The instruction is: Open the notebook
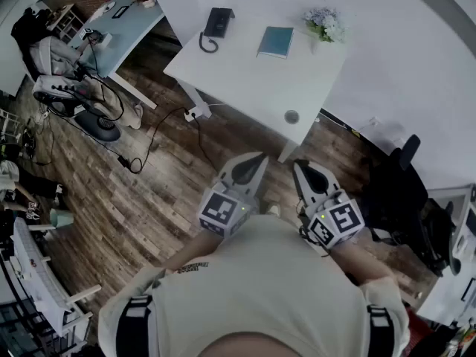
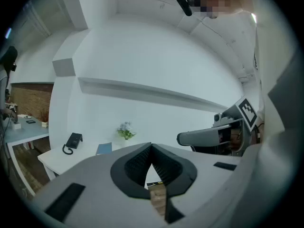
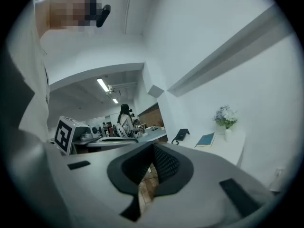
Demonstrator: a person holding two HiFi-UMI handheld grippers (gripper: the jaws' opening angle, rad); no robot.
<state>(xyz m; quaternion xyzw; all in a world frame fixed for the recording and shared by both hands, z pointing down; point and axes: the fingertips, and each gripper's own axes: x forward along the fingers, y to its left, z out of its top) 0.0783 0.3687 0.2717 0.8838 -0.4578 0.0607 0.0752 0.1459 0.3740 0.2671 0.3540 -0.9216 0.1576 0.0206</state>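
A closed blue notebook (image 1: 276, 42) lies flat on the white table (image 1: 245, 80), between a black phone (image 1: 216, 25) and a small vase of flowers (image 1: 323, 24). Both grippers hang close to my chest over the wooden floor, well short of the table. The left gripper (image 1: 260, 159) is shut with nothing in it, and so is the right gripper (image 1: 300, 168). In the left gripper view, the notebook (image 2: 104, 148) shows far beyond the shut jaws (image 2: 151, 146). The right gripper view shows the notebook (image 3: 205, 140) to the right of its shut jaws (image 3: 153, 147).
Cables and a power strip (image 1: 195, 113) trail over the floor under the table's near left corner. A round grommet (image 1: 291, 116) sits in the table's near edge. A black office chair (image 1: 401, 192) stands at the right. Another desk with gear (image 1: 111, 28) stands at the far left.
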